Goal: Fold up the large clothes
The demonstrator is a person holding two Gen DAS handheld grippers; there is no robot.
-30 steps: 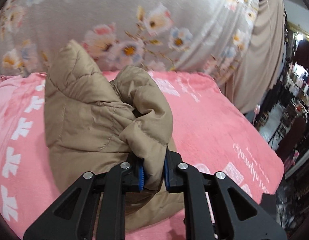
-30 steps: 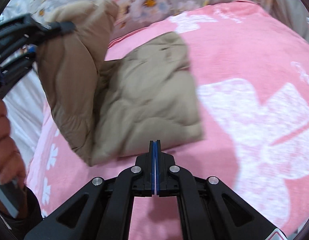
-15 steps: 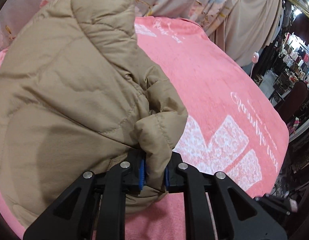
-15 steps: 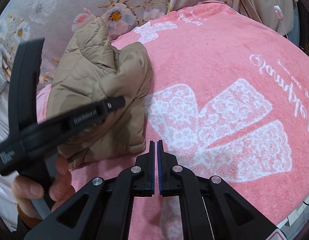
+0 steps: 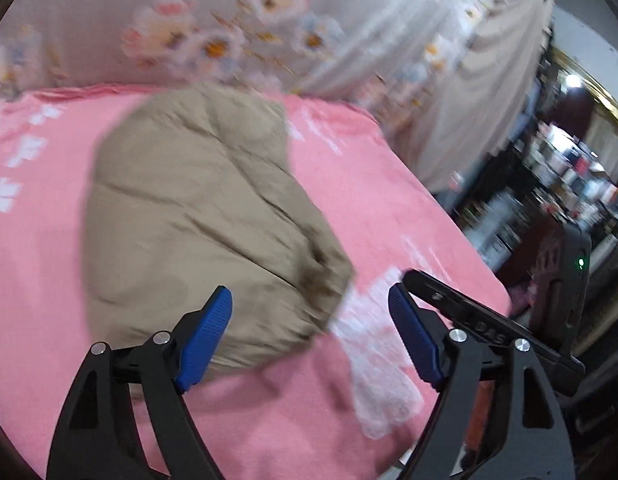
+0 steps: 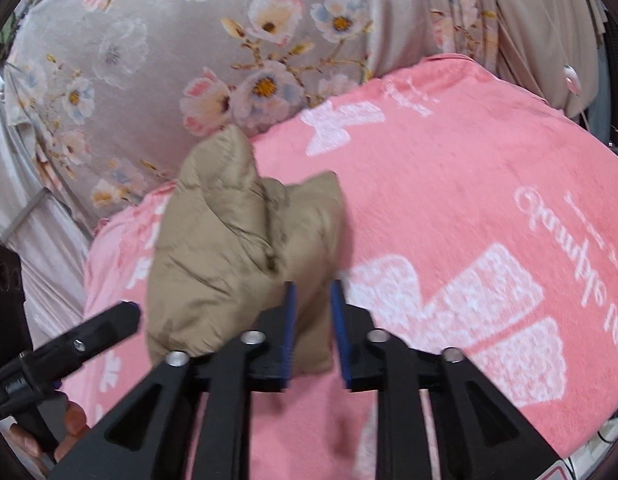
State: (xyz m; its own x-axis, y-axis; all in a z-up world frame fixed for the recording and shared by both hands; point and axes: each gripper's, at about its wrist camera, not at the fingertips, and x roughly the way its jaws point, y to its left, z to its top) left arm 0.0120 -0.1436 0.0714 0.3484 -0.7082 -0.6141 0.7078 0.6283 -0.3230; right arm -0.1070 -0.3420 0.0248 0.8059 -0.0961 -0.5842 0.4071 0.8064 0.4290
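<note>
A tan padded jacket (image 5: 197, 220) lies in a folded bundle on the pink blanket (image 5: 389, 208); it also shows in the right wrist view (image 6: 233, 248). My left gripper (image 5: 311, 332) is wide open and empty just in front of the bundle's near edge. My right gripper (image 6: 314, 324) is partly open, with nothing held; its tips are at the bundle's near right corner. The right gripper's body shows at the right of the left wrist view (image 5: 489, 328), and the left gripper's finger shows at the left of the right wrist view (image 6: 81, 336).
The pink blanket (image 6: 469, 208) with white bow prints covers the bed. A floral grey curtain (image 6: 229, 40) hangs behind it. Beige drapes (image 5: 481, 92) and cluttered shelves (image 5: 569, 184) stand beyond the bed's right edge.
My left gripper let go of the jacket and opened wide; the bundle now rests on the blanket. My right gripper opened a little and moved up to the bundle.
</note>
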